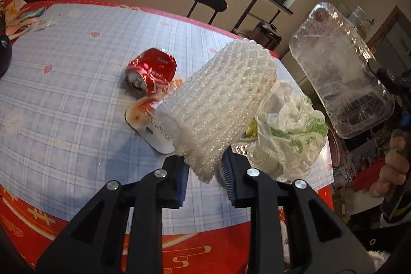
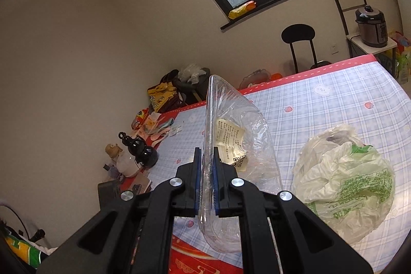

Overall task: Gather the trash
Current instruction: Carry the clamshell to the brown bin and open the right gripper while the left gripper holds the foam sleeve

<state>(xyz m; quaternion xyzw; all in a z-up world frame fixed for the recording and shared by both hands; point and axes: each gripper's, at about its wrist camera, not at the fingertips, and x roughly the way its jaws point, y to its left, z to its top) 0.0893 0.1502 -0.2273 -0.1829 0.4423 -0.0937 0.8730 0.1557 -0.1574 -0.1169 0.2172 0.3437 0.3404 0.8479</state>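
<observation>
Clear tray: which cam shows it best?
Left wrist. The clear tray shows nearly whole there, broadside and lifted beside the table, though it is blurred. The right wrist view sees the tray mostly edge-on, clamped in the right hand-held gripper, but it shows the label clearly.

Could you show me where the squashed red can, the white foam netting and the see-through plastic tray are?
red can [image 1: 151,71], left wrist view, on its dented side.
foam net [image 1: 218,104], left wrist view, on its middle.
clear plastic tray [image 2: 246,145], right wrist view, on its wall by the label.
</observation>
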